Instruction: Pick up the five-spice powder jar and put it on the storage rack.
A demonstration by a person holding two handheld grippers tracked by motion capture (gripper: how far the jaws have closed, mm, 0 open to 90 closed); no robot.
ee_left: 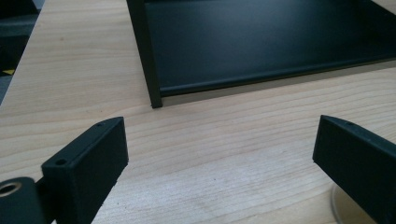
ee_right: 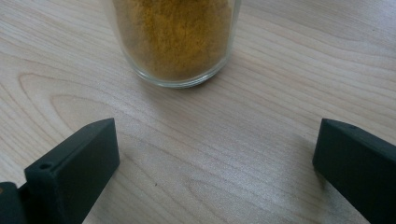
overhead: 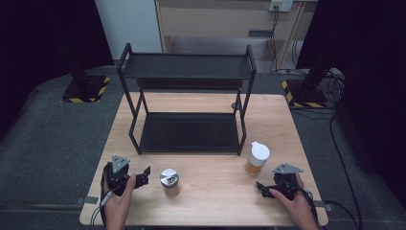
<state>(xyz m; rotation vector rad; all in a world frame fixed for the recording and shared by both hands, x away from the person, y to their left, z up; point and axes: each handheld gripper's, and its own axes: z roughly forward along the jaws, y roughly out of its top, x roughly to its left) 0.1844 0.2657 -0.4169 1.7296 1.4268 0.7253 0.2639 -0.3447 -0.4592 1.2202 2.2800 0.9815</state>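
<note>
Two hands come in from the near edge of the wooden table [overhead: 210, 201] in the high view, each holding a gripper. At the near left corner the left gripper [overhead: 145, 175] points right toward a small jar with a shiny metal lid [overhead: 169, 179], just beside it. At the near right the right gripper [overhead: 260, 187] points toward a glass spice jar with a white cap [overhead: 257, 158], which stands near the front right leg of a black two-tier rack [overhead: 187, 101].

Wide-open jaws frame bare tabletop in the left gripper view, holding nothing; beyond them the rack's lower shelf [ee_left: 261, 42] and one leg meet the wood.

Equally spread and empty, the jaws in the right gripper view face the spice jar's base [ee_right: 173, 37], filled with yellow-brown powder, just ahead and not touched.
</note>
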